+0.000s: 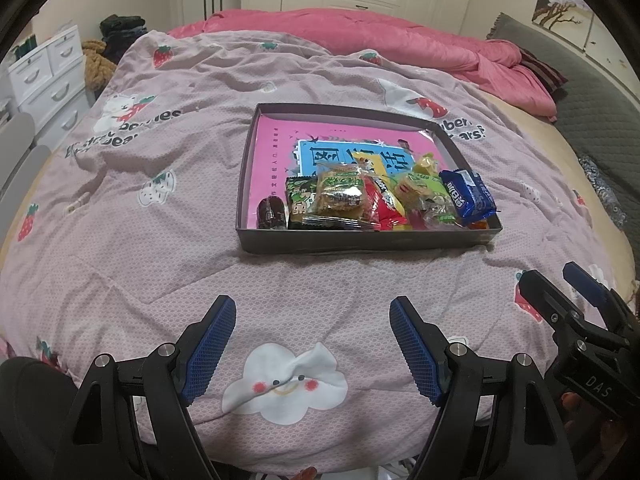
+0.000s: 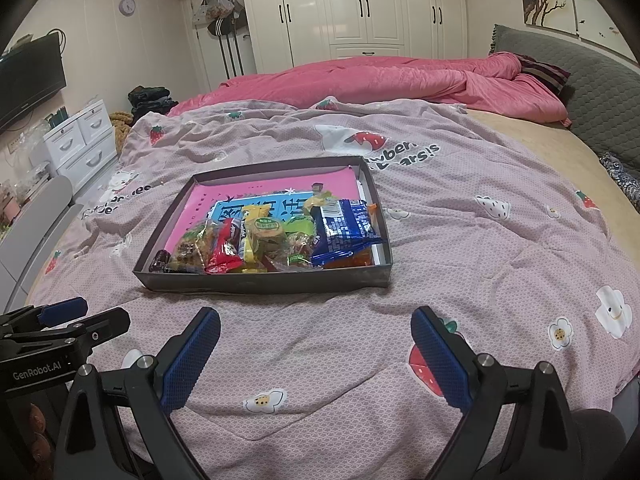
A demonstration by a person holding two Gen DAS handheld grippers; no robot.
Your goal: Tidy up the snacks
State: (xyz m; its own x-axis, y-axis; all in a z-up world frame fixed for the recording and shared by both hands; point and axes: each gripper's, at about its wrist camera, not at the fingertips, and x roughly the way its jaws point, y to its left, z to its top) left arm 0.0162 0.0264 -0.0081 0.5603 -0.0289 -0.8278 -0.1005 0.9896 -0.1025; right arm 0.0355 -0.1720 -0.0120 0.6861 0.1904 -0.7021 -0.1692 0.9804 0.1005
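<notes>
Both grippers hover over the bed with nothing between their blue pads: the left gripper (image 1: 312, 312) holds its jaws wide apart above a cloud print, and the right gripper (image 2: 316, 322) stands just as wide above the pink quilt (image 2: 460, 248). Ahead of them, well apart from the fingertips, a shallow dark box (image 1: 360, 240) sits on the quilt. Its snacks (image 1: 384, 196) are heaped against the near wall, over a pink book (image 1: 276, 148) that lies flat on the bottom.

From the left wrist view, a dark round sweet (image 1: 272, 210) lies at the left end of the heap, a green packet (image 1: 300, 200) next to it, and a blue wrapper (image 1: 468, 196) at the right end; the right gripper shows at that picture's right edge. The right wrist view shows the blue wrapper larger and flatter, a red packet (image 2: 224, 250) beside yellow ones, the white inner wall at the box's right, and the left gripper at the left edge. Only this view takes in a television (image 2: 28, 80) and a wall clock (image 2: 127, 5).
</notes>
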